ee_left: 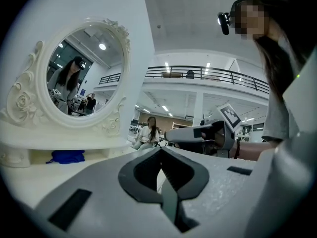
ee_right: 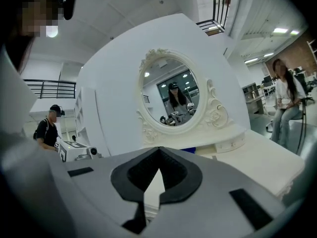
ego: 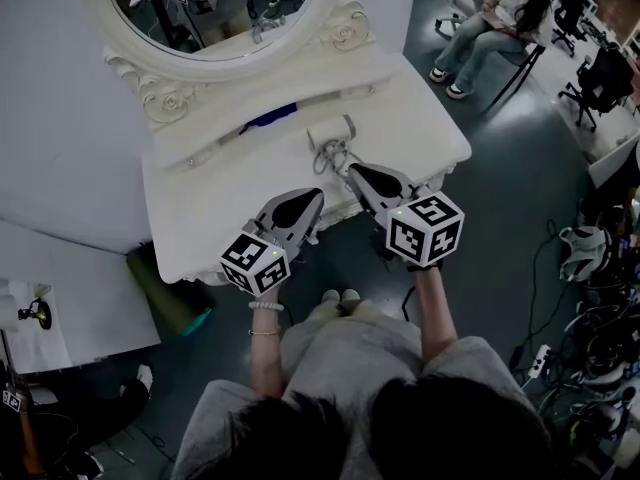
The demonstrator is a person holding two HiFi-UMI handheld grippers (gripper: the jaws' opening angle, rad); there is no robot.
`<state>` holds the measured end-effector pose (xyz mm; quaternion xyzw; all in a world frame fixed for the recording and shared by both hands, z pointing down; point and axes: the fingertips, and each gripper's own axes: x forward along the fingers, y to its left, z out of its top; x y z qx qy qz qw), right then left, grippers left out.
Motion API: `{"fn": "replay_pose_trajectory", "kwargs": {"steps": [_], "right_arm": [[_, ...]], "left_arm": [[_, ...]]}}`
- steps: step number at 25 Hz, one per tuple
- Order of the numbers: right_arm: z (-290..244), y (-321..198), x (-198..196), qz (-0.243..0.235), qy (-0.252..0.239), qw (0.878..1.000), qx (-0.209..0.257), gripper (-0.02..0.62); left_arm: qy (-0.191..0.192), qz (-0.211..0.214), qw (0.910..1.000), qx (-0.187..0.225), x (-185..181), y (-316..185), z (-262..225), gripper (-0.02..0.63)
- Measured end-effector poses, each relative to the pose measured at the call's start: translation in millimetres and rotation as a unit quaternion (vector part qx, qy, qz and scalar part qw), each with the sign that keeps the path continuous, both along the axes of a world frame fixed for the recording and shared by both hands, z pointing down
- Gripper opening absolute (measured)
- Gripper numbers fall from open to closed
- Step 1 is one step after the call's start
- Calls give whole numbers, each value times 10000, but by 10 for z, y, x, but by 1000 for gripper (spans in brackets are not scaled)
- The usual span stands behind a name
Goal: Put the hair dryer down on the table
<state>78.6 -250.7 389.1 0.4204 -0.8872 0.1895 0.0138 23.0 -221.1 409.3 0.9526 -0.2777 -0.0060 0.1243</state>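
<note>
Hair dryer: on table, centre frame, cord looped beside. Left gripper, right gripper: clenched, empty. Risk: right gripper snags cord, drags dryer.

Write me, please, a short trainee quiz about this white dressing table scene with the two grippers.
1. True or false: the right gripper grips the pale plastic hair dryer.
2. The blue object lies: A beneath the ornate oval mirror's base; B on the floor; C between jaws.
3. How do the left gripper's jaws stand?
Key: 1 false, it lies on the white table; 2 A; 3 together, empty.
</note>
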Motion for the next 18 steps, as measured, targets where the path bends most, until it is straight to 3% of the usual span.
{"fn": "replay_pose_trajectory", "kwargs": {"steps": [18], "right_arm": [[-342, 102, 18, -233, -72, 9974, 682, 0]], "left_arm": [[-77, 122, 9988, 463, 126, 82, -342, 5]]}}
